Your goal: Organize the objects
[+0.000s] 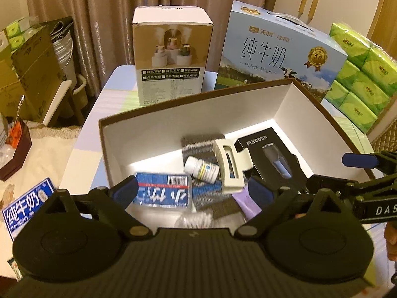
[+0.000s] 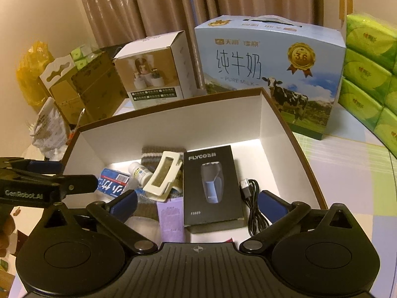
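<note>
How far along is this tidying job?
Mostly packed, it seems: the open box already holds a FLYCO shaver box, hair clip, pill bottle and USB cable. Both the left gripper and right gripper are open, holding nothing. A milk carton lies outside.

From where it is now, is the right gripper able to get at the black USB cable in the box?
Probably yes. The right gripper is open over the box, and the USB cable lies uncovered beside the shaver box, near its right finger.
</note>
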Action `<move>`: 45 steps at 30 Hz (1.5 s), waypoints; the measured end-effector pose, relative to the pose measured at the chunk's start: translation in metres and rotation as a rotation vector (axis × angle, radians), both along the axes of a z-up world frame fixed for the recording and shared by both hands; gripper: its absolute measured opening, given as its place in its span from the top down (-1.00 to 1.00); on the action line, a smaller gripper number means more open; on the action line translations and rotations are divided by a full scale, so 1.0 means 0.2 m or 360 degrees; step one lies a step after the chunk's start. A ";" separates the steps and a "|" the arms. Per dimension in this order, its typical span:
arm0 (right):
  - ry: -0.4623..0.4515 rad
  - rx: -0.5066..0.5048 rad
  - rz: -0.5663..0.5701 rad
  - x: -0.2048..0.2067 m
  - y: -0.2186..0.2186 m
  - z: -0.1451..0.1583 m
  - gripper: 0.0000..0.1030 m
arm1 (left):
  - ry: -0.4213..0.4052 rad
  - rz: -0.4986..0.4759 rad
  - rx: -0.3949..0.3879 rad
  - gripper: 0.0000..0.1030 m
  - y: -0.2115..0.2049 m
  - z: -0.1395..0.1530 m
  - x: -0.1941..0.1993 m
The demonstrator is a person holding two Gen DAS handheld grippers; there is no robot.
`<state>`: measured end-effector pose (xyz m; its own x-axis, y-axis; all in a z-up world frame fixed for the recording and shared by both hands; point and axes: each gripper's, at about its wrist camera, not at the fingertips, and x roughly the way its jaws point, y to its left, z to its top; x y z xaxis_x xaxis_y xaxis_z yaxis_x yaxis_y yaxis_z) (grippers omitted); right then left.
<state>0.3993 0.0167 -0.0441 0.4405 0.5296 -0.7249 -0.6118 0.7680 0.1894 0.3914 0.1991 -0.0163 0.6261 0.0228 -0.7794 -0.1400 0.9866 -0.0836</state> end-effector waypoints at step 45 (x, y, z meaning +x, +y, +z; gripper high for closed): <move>0.0001 0.0172 -0.0175 -0.74 -0.75 0.22 -0.96 | -0.0151 -0.0017 0.0028 -0.98 -0.52 0.27 -0.96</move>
<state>0.2514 -0.1340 -0.0009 0.4998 0.5530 -0.6667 -0.5249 0.8056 0.2747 0.1997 0.0952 0.0374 0.6974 0.0289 -0.7161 -0.1215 0.9895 -0.0784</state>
